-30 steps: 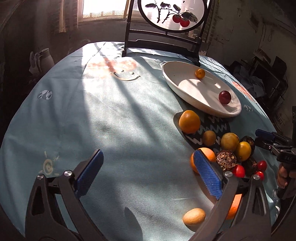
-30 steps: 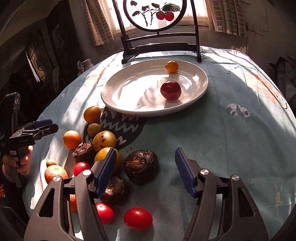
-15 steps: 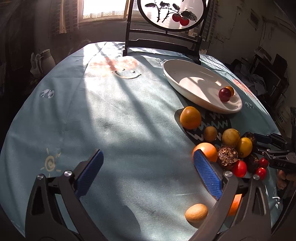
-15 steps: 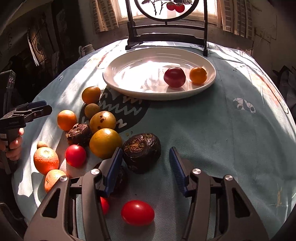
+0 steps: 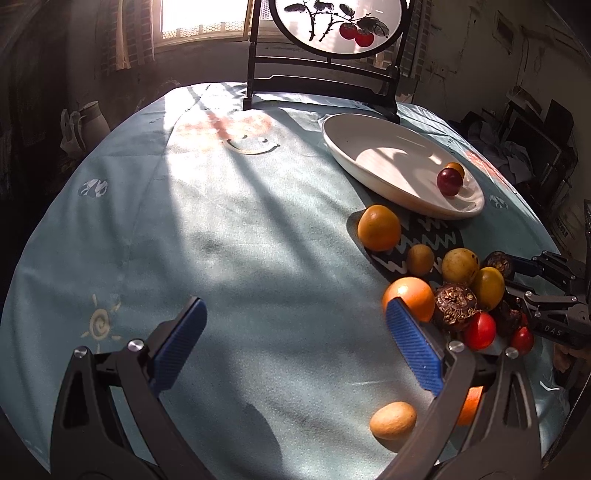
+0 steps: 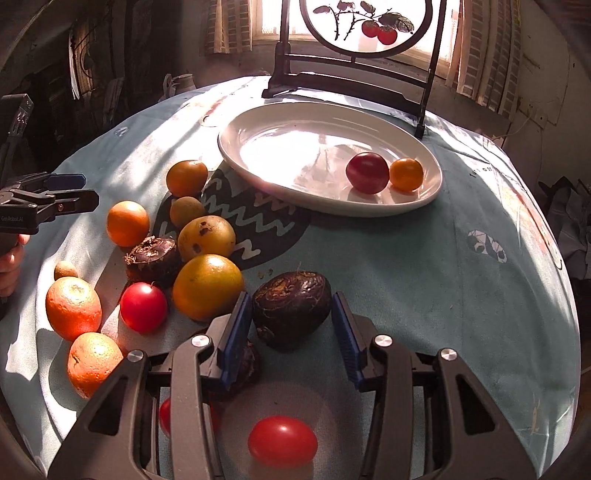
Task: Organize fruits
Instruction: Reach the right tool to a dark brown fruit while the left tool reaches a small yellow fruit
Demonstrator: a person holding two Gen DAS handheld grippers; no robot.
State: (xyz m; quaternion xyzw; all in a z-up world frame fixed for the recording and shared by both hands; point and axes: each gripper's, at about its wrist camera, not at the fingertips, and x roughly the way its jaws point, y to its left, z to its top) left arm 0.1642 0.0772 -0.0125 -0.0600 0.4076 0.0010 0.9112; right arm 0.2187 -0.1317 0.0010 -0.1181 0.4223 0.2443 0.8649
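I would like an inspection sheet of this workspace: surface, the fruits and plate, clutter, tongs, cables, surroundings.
Surface: round table under a light blue tablecloth, sunlit in bands, printed with small drawings.
Job's things: white oval plate holds a dark red fruit and a small orange fruit. The other fruits lie loose on the cloth beside it: oranges, yellow ones, red tomatoes, dark wrinkled ones.
Clutter: small crumbs on the cloth near the fruit pile.
Tongs: left tongs open wide over bare cloth; right tongs open, one pad on each side of a dark wrinkled fruit, contact unclear.
Cables: nothing seen.
Surroundings: decorative round screen on a black stand behind the plate, bright window, dim room.
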